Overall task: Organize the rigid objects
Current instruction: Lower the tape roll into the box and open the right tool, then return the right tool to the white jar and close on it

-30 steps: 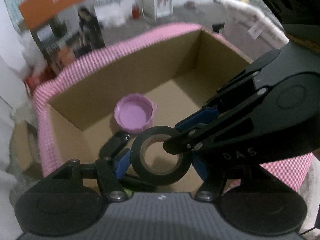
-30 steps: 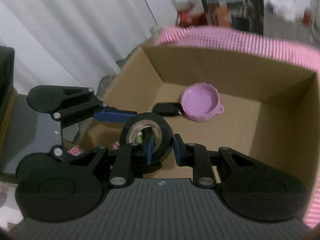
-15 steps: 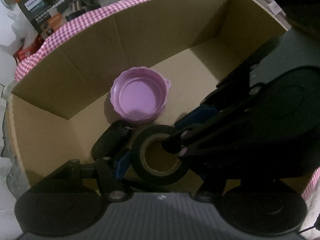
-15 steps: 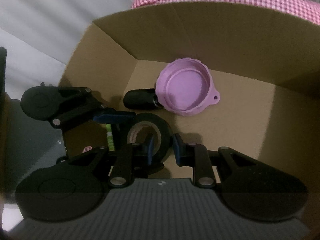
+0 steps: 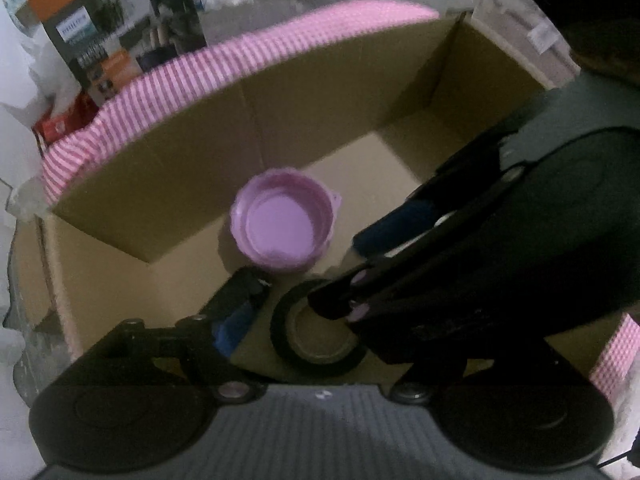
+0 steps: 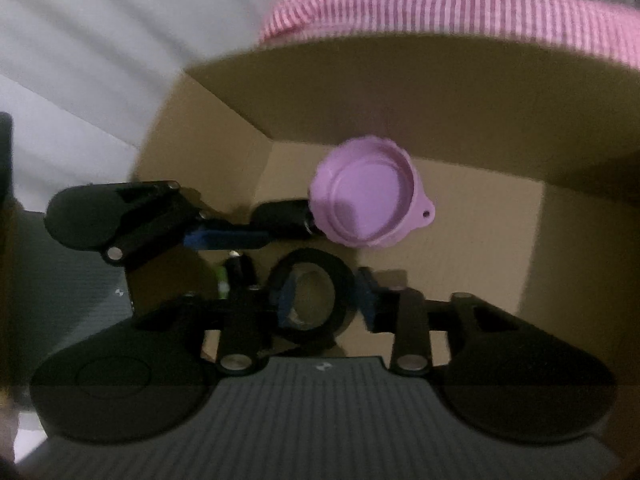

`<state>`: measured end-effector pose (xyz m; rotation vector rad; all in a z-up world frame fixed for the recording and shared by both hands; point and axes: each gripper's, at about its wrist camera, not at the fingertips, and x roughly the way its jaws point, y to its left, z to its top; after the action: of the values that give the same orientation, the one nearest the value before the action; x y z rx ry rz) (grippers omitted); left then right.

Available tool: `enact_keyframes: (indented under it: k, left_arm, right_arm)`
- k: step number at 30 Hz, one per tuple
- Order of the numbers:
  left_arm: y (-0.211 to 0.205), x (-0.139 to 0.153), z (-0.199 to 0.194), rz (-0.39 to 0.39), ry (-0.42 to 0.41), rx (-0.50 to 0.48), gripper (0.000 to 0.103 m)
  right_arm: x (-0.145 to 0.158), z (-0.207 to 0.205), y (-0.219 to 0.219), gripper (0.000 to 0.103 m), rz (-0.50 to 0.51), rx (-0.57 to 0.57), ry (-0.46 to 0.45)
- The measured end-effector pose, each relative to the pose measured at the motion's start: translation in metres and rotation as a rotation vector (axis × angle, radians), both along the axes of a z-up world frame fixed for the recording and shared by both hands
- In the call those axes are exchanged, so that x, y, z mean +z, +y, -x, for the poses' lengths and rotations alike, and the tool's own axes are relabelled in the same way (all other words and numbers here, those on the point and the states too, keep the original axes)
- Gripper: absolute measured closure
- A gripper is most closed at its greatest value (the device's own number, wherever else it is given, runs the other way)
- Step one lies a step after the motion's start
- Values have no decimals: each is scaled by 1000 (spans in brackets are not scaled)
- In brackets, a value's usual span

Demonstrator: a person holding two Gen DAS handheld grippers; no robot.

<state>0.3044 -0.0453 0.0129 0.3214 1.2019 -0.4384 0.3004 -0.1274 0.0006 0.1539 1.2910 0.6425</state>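
Tape roll (image 6: pixel 310 295) going into the cardboard box (image 5: pixel 304 92).
Light, stiff ring, best pinched across its wall; both grippers' jaws are opening, roll between them, apparently released.

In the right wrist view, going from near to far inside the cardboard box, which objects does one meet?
Black roll of tape → round purple plastic lid → far brown wall of the cardboard box.
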Motion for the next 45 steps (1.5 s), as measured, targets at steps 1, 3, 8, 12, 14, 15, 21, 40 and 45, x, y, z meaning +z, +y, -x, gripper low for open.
enact_keyframes:
  k: [1, 3, 8, 12, 14, 15, 21, 40, 45]
  left_arm:
    - [2, 9, 5, 5, -24, -2, 23]
    - [5, 25, 15, 21, -71, -1, 18]
    - [14, 72, 46, 82, -206, 8, 15]
    - [33, 104, 81, 153, -321, 19, 12]
    - [37, 116, 103, 160, -384, 29, 10]
    - [39, 119, 114, 162, -414, 36, 10]
    - [58, 120, 168, 218, -472, 134, 7]
    - [86, 51, 241, 319, -478, 295, 0]
    - [91, 37, 243, 326, -486, 293, 0]
  right_arm:
    - [9, 5, -3, 56, -8, -11, -27]
    - [29, 17, -10, 51, -31, -23, -93]
    - [89, 61, -32, 32, -101, -57, -272]
    - [135, 101, -54, 20, -187, -80, -382]
    - [159, 126, -70, 14, -217, -100, -445]
    - [167, 138, -75, 11, -225, -107, -478]
    - [186, 212, -97, 1, -140, -125, -642]
    - [128, 278, -26, 1, 90, -28, -748]
    - [123, 277, -25, 1, -115, -66, -670]
